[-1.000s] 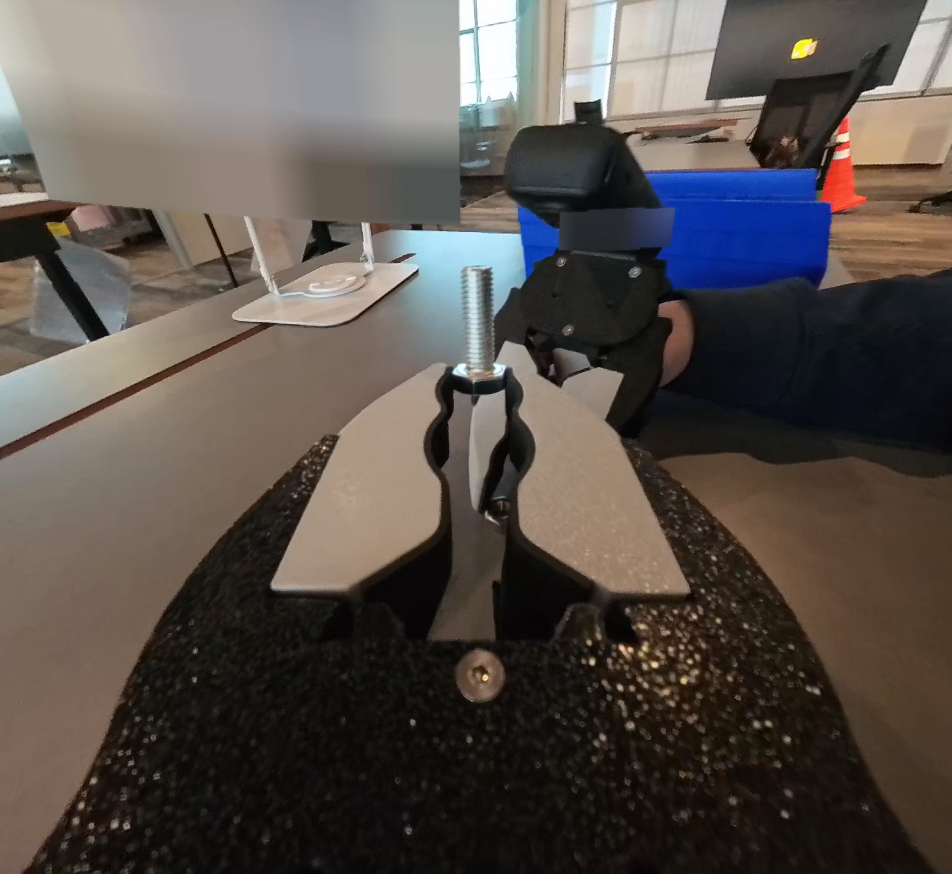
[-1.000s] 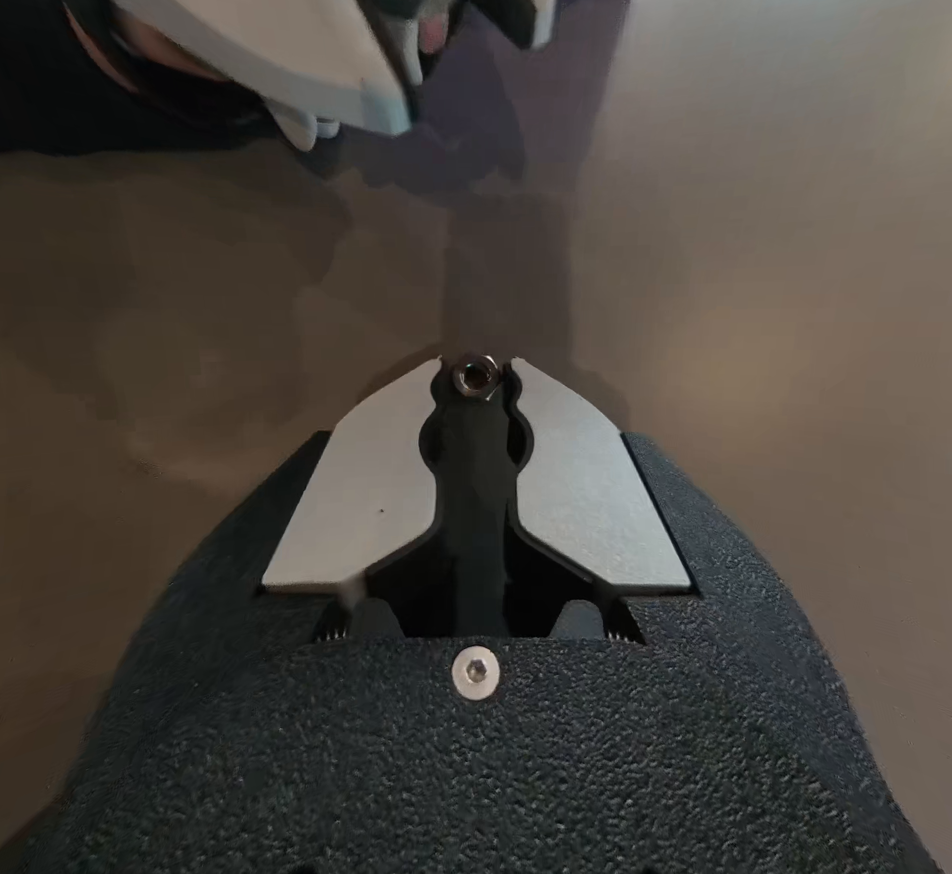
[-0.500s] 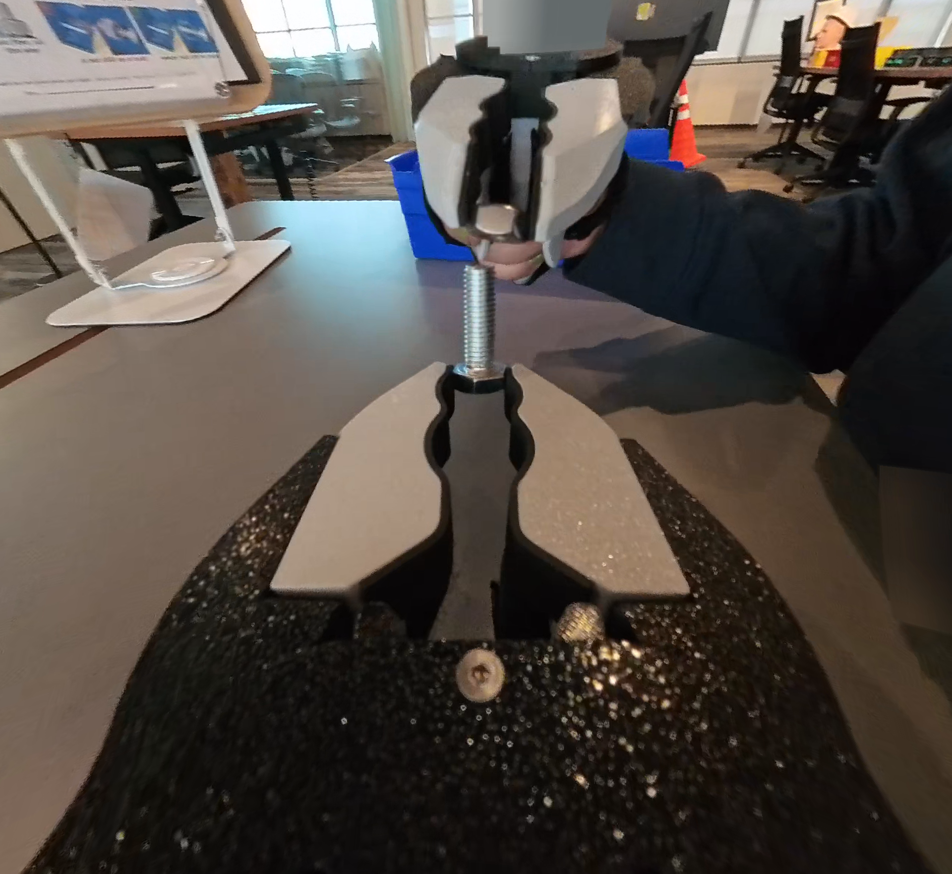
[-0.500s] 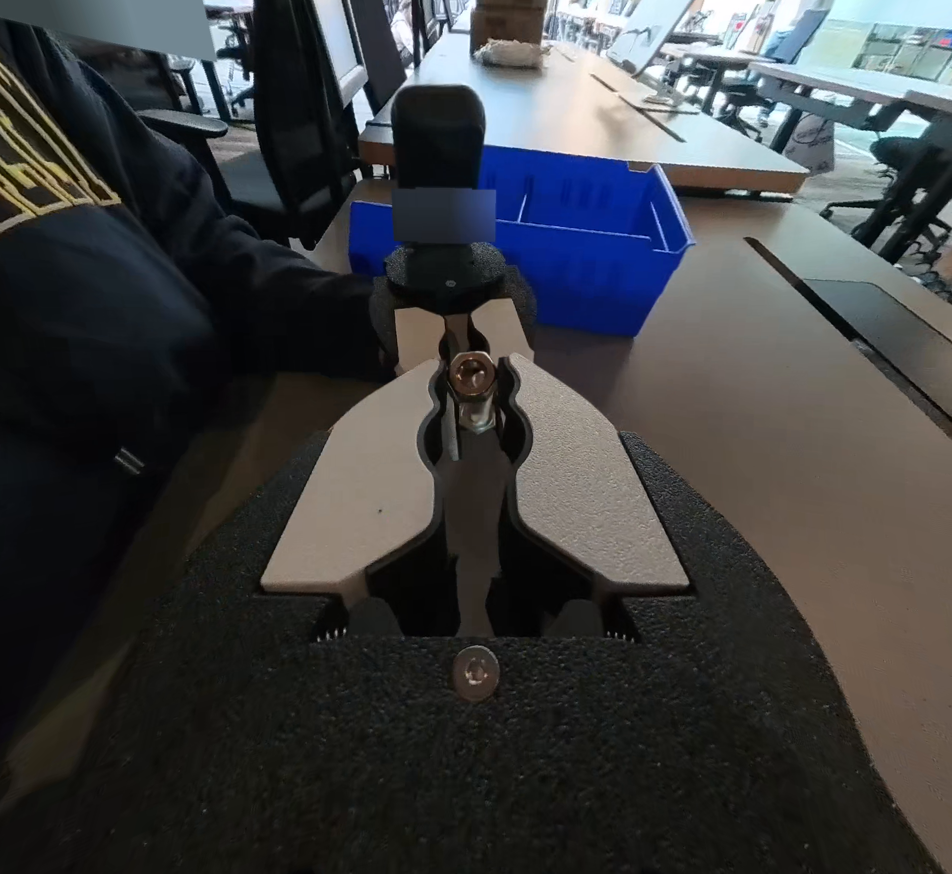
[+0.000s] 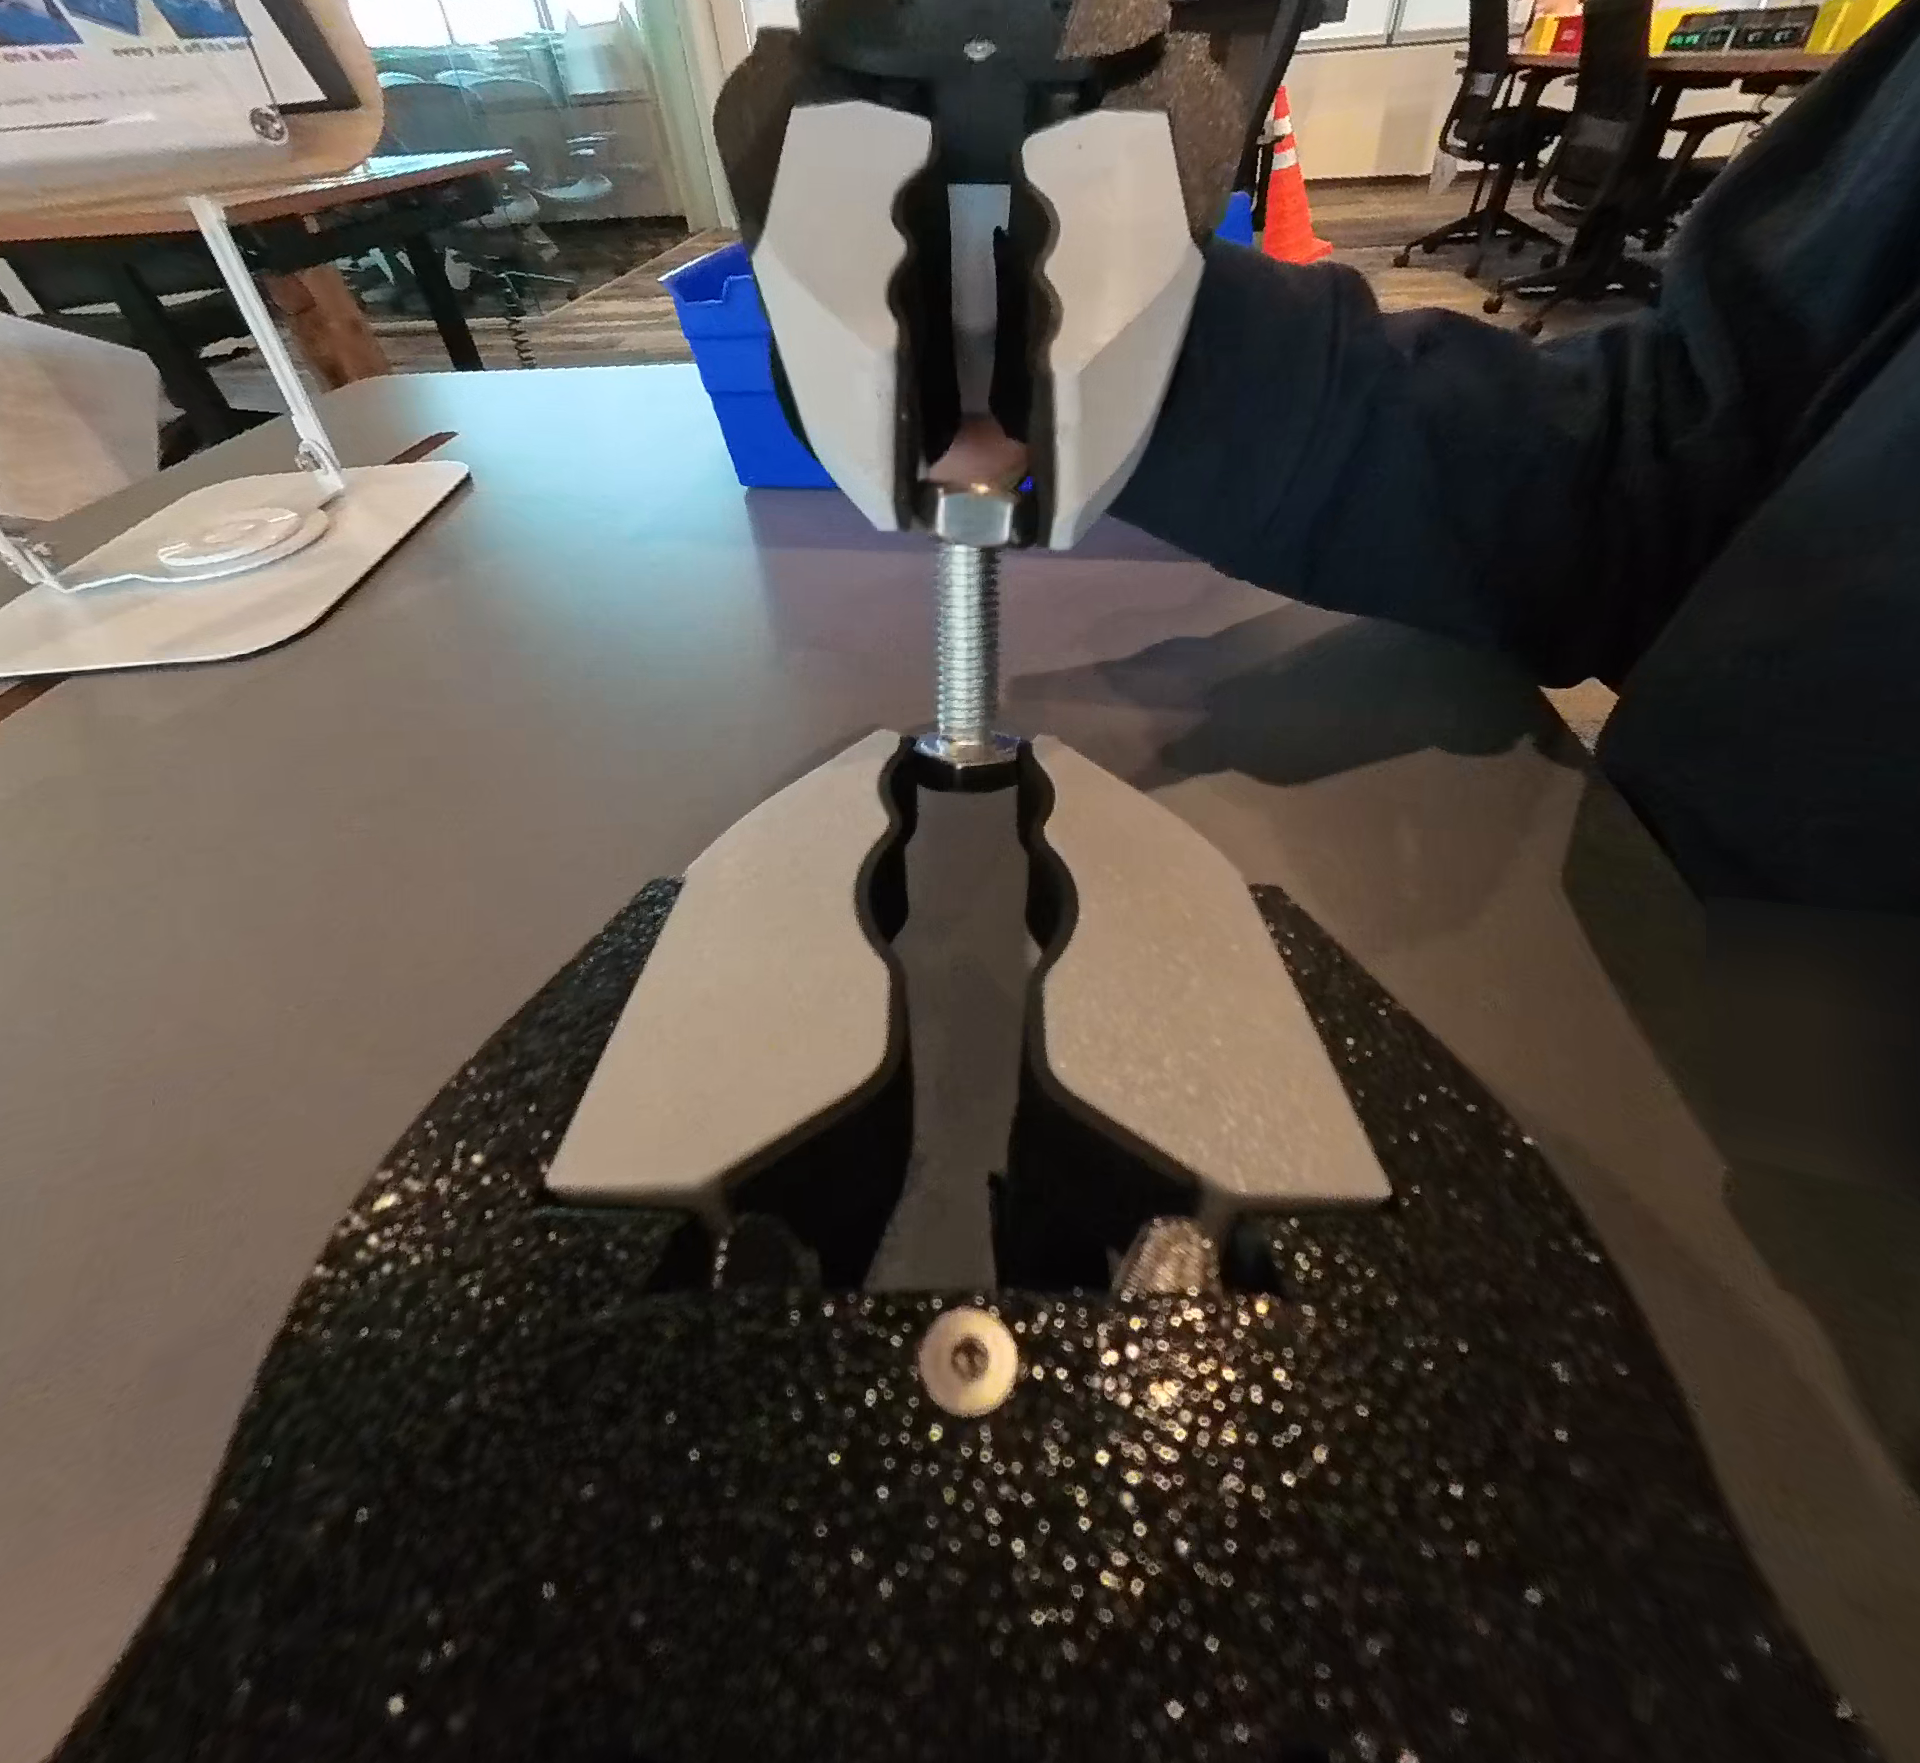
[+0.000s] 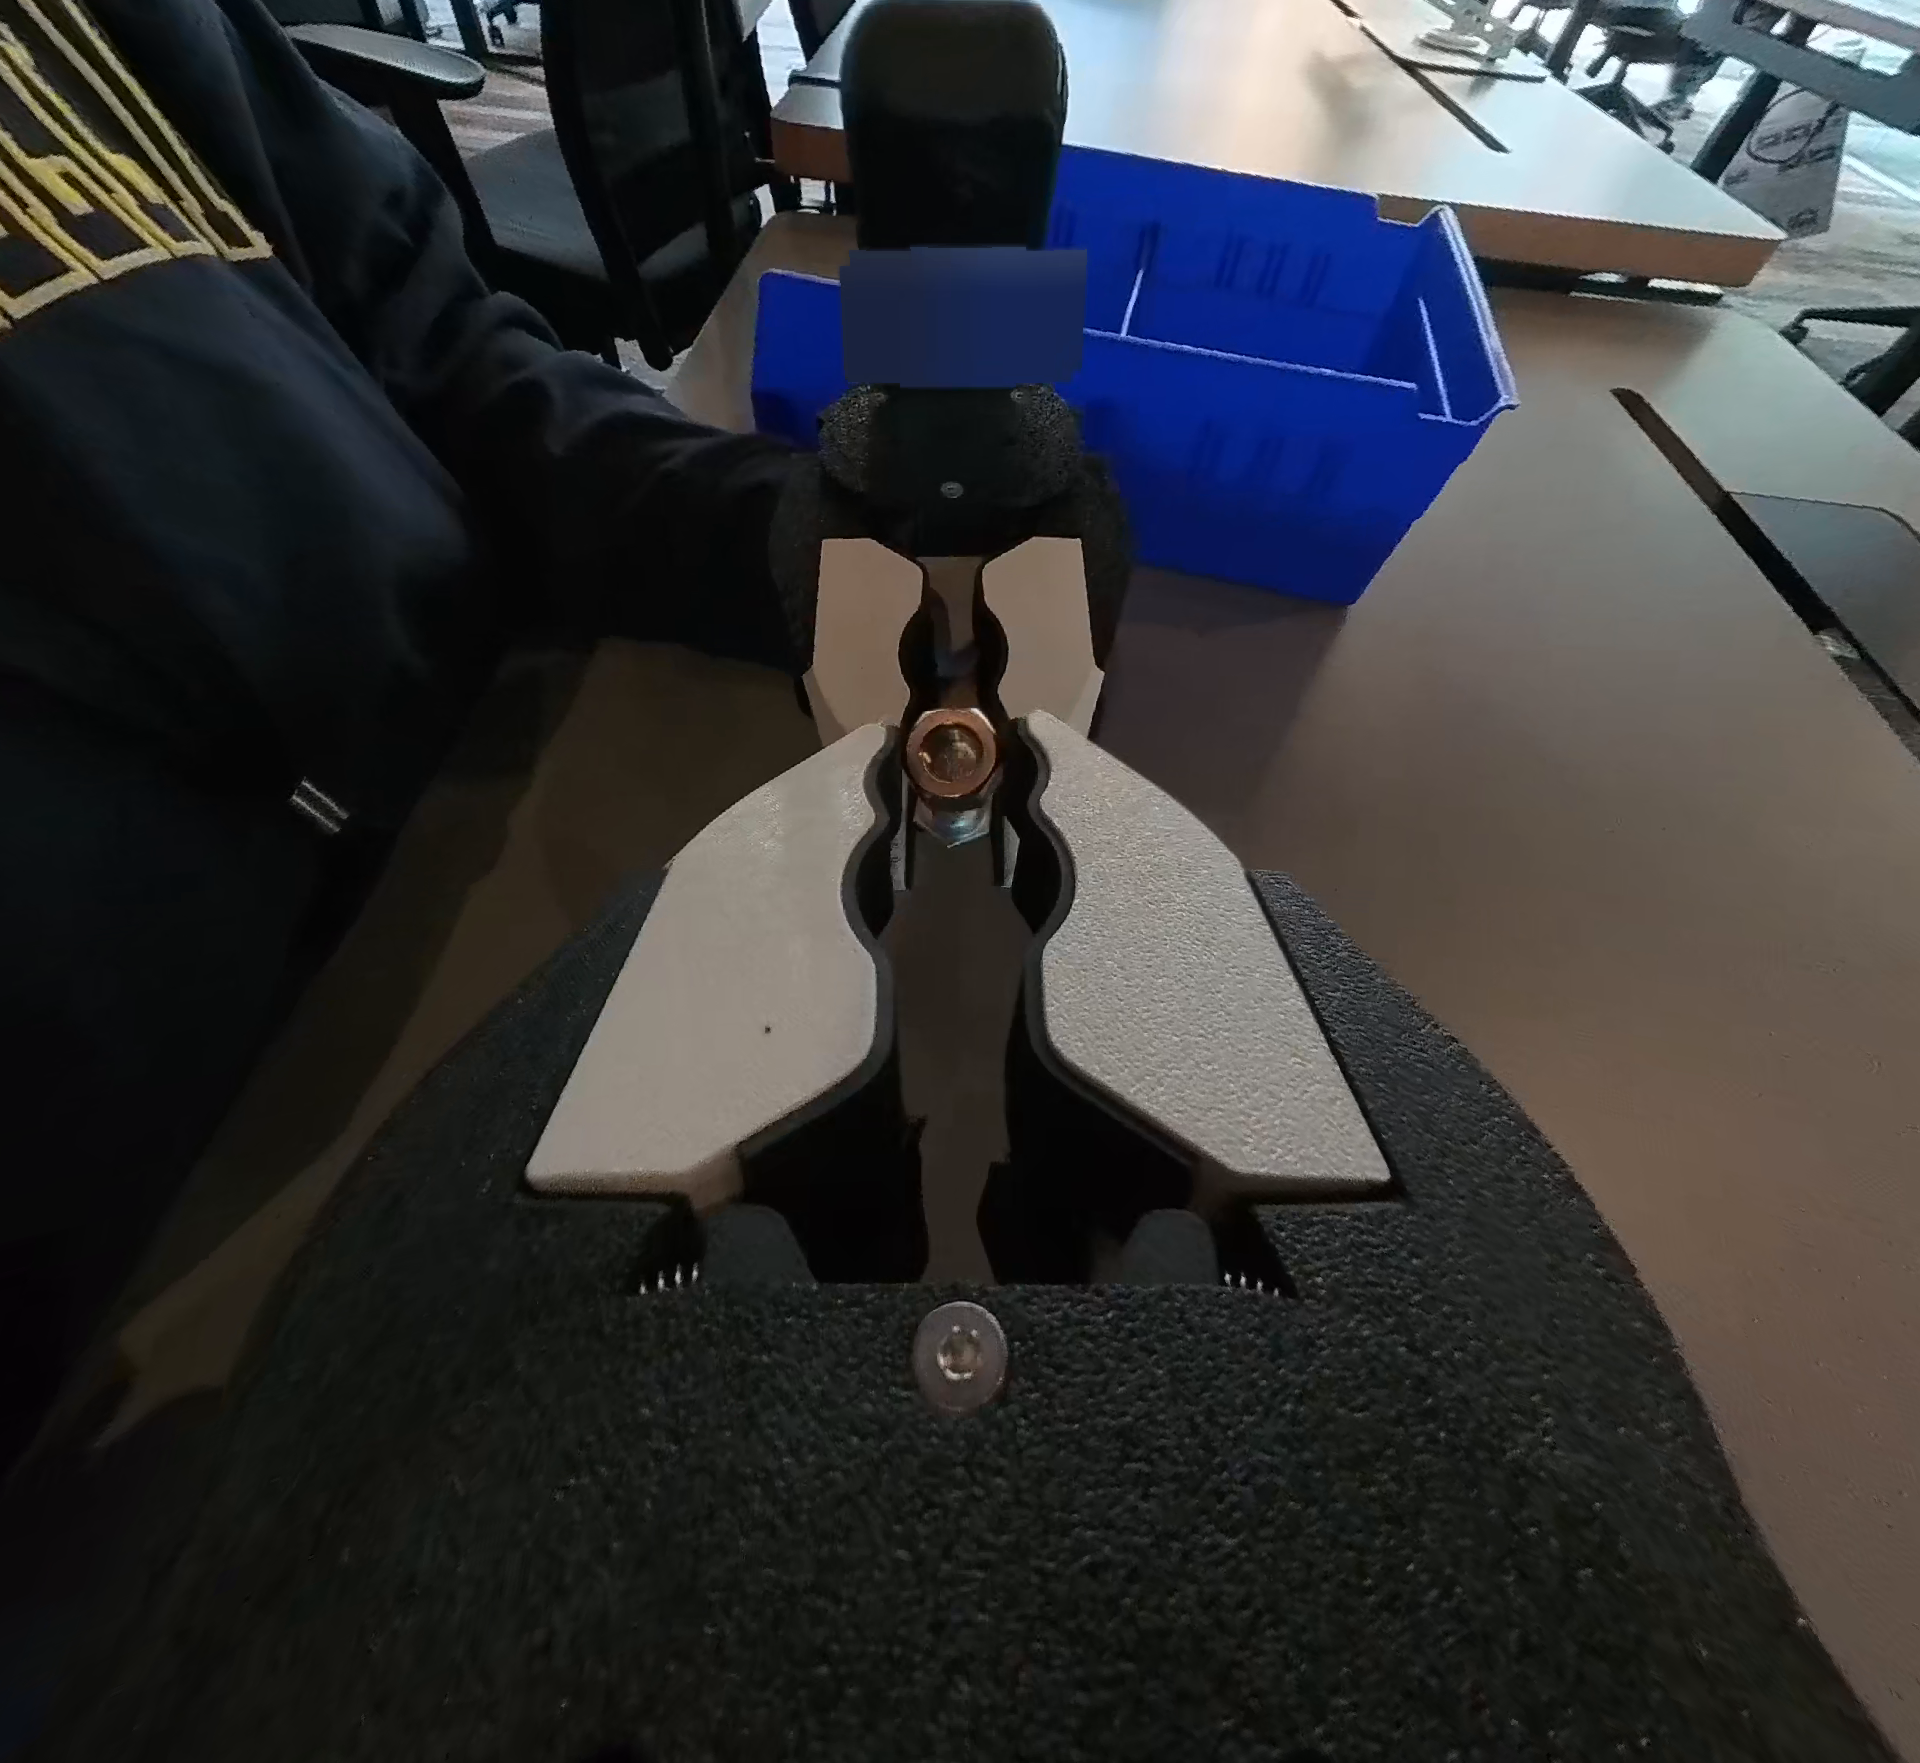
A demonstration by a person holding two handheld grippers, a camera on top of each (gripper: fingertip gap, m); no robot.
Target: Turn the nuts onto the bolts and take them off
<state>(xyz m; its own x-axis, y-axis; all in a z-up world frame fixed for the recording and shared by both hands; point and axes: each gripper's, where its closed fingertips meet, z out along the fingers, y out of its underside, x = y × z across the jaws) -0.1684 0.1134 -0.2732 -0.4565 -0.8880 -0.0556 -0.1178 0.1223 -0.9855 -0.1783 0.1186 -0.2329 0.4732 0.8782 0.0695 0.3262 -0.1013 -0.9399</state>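
Note:
My left gripper [image 5: 966, 757] is shut on the head of a silver bolt [image 5: 966, 643], whose threaded shaft points straight out from the fingertips. My right gripper [image 5: 971, 513] faces it from the far side, shut on a silver hex nut [image 5: 971, 518] that sits at the tip of the bolt. In the right wrist view the right gripper [image 6: 951, 763] holds the nut [image 6: 951, 757] end-on, and the left gripper [image 6: 951, 711] is just beyond it. Both are held above the grey table [image 5: 416, 778].
A blue divided bin [image 6: 1299, 466] stands on the table behind the grippers and also shows in the left wrist view [image 5: 727, 352]. A sign on a white stand [image 5: 208, 529] is at the far left. A dark sleeve [image 5: 1455, 487] reaches in from the right. Some 4 cm of space lies between my two pairs of fingers.
My right gripper rose from the table with the nut and brought it to the bolt's tip. The two grippers have moved closer, and the nut now meets the thread.

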